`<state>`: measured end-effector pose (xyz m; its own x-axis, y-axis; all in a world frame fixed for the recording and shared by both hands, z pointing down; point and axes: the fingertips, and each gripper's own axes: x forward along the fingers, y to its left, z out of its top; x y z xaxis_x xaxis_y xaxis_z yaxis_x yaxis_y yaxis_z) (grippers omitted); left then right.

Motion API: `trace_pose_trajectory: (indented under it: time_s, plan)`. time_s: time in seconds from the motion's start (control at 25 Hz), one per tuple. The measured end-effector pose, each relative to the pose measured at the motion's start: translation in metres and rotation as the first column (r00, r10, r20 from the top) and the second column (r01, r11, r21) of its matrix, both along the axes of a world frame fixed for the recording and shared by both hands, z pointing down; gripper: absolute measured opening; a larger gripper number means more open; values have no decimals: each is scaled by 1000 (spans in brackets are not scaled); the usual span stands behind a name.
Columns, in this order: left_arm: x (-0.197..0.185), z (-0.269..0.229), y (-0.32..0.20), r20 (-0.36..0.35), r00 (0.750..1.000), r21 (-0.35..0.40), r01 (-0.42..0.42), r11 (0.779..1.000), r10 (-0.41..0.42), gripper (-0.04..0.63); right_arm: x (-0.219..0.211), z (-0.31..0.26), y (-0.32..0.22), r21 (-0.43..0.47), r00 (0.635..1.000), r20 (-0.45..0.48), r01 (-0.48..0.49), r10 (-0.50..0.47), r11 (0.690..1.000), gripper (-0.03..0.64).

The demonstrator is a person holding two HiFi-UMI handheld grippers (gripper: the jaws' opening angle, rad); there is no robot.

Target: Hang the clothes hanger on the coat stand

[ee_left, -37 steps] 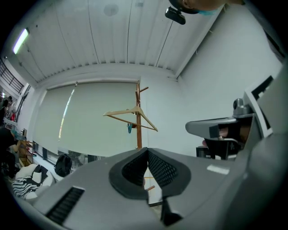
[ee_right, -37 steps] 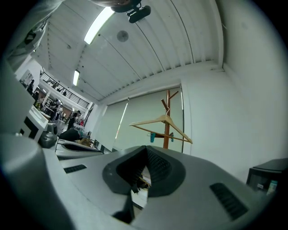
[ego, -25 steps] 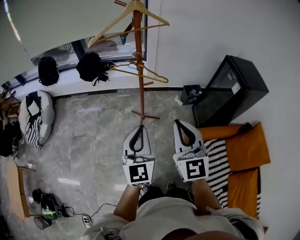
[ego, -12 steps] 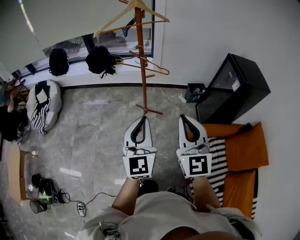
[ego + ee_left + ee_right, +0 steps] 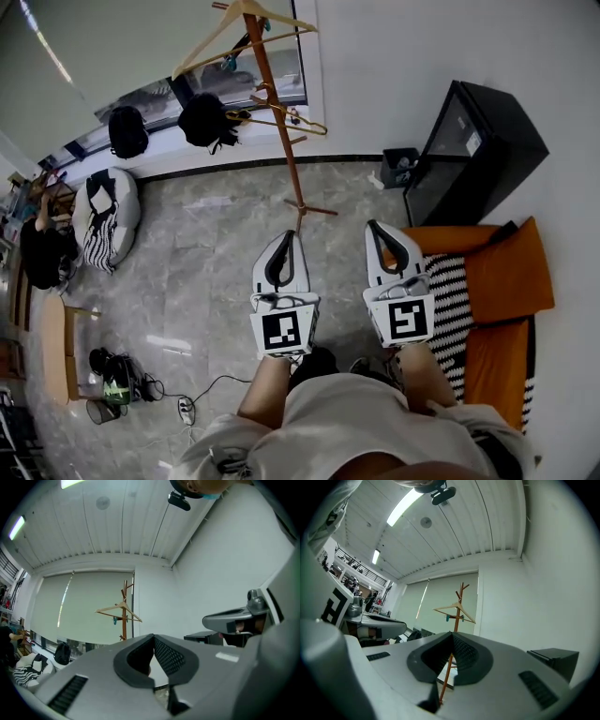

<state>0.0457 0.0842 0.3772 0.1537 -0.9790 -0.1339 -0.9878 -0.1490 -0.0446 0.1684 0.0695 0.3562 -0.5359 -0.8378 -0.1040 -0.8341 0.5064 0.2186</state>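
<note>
The coat stand [image 5: 277, 117] is seen on the grey stone floor [image 5: 187, 272], ahead of both tools and well apart from them, close to the white wall and the window. A wooden clothes hanger [image 5: 242, 11] is hung at the very top of its pole, and a second hanger [image 5: 281, 122] is hung lower down on a peg. In the left gripper view the stand [image 5: 124, 620] and the top hanger [image 5: 119, 610] are seen far off, above and to the left of the jaw tips. In the right gripper view the stand [image 5: 458, 620] is lined up almost straight beyond the tips, with the hanger [image 5: 453, 607] above them.

The left tool [image 5: 286, 238] is held level at the person's front. Its jaws are closed tip to tip, and nothing is gripped or touched [image 5: 153, 638]. The right tool [image 5: 377, 228] is held just beside it, in parallel. Its jaws are likewise pressed together and are empty [image 5: 451, 635]; the pole is only seen past them through the gap under the tips.

A black cabinet [image 5: 478, 141] and an orange cushion [image 5: 511, 277] are seen to the right.
</note>
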Motion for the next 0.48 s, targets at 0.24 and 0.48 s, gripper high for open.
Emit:
trace_pose_trajectory:
  time_s: [0.24,0.48]
  plan:
    - [18,1,5,9,1000,1,-15,1000,15,11,10,1,9,17,1000,18,6,-7,1000,5]
    - [24,0,2,48,998,7,-34,999,33,11,13,-1,5,24,1000,25,2,-3,1000,5]
